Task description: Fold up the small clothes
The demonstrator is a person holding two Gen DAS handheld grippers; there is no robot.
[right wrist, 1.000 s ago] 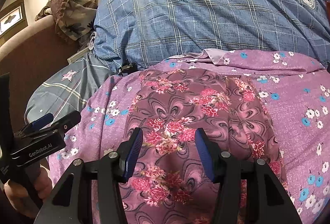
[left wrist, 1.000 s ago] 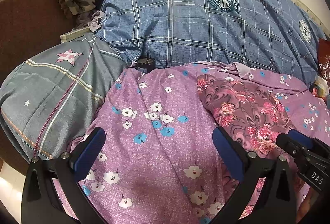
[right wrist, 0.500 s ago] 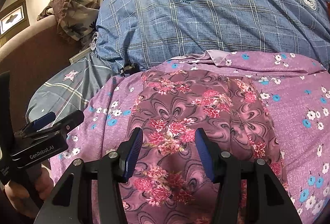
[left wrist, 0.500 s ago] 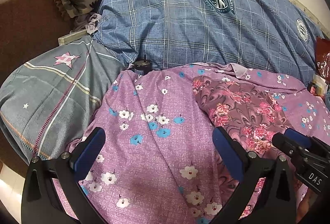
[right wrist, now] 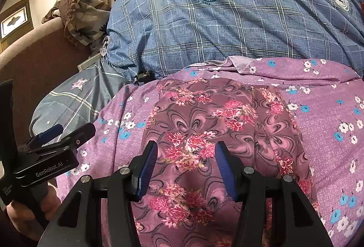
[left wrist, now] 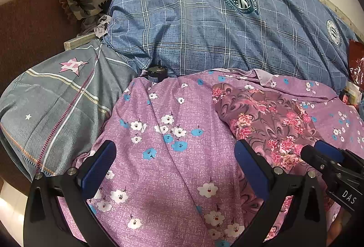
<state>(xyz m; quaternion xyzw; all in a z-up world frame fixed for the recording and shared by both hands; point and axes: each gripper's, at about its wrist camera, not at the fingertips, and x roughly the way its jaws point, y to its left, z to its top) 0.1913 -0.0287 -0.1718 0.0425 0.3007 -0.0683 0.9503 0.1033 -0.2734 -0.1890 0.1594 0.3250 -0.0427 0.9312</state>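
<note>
Right tool (right wrist: 185, 168): jaws parted to a moderate gap, nothing held, poised over the near part of the floral garment (right wrist: 218, 124). Left tool (left wrist: 175, 169): jaws spread wide, empty, over the purple flowered bedsheet (left wrist: 163, 178) just left of the garment.

The garment, a dark mauve cloth with pink blossoms, lies spread on the bedsheet, directly ahead of the right tool and to the right of the left one. It appears thin, soft and light, with shallow wrinkles; it is judged likely to drape and sag when lifted, and possibly to slip if pinched shallowly. No stiff parts are visible. Recommended hold: the near edge or near corners, one per tool, pinching the garment alone and not the sheet beneath. Its near hem is hidden behind the right tool.

Beyond it lie a blue plaid pillow (left wrist: 216, 26) and, to the left, a grey star-patterned pillow (left wrist: 56, 106).
</note>
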